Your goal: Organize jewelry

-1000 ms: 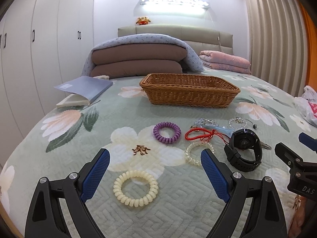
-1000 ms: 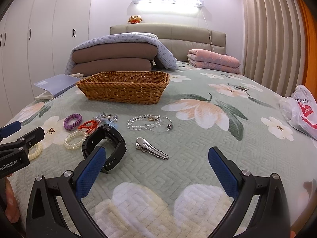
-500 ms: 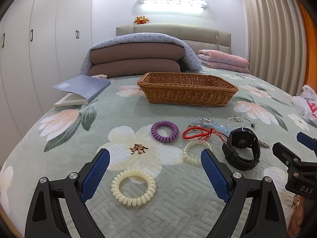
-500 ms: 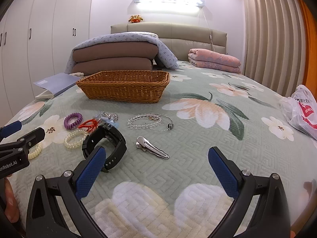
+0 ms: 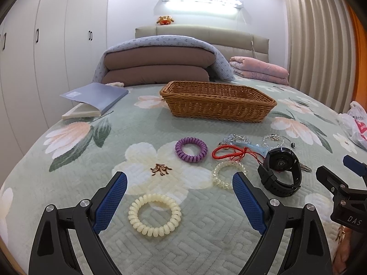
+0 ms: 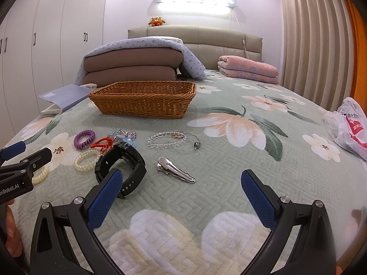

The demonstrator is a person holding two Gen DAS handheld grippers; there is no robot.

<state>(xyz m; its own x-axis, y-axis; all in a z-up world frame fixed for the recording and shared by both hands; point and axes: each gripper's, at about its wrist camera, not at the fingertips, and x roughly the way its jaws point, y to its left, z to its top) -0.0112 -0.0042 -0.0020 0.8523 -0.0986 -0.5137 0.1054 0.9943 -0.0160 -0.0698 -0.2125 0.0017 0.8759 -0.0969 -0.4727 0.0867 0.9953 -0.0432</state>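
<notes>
Basket [image 5: 218,105] at the back of the bedspread [image 5: 75,171], hair ties and watch [image 5: 281,171] scattered before it, hair clip [image 6: 175,169] right of watch, book [image 5: 96,99] far left

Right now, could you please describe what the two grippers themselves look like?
Both are alike. The left gripper and right gripper have black, angular plastic frames with silver screws. Their fingers carry flat blue pads with a fine mesh texture. White lettering marks the bodies, only partly readable. No cables or sleeves show.
</notes>
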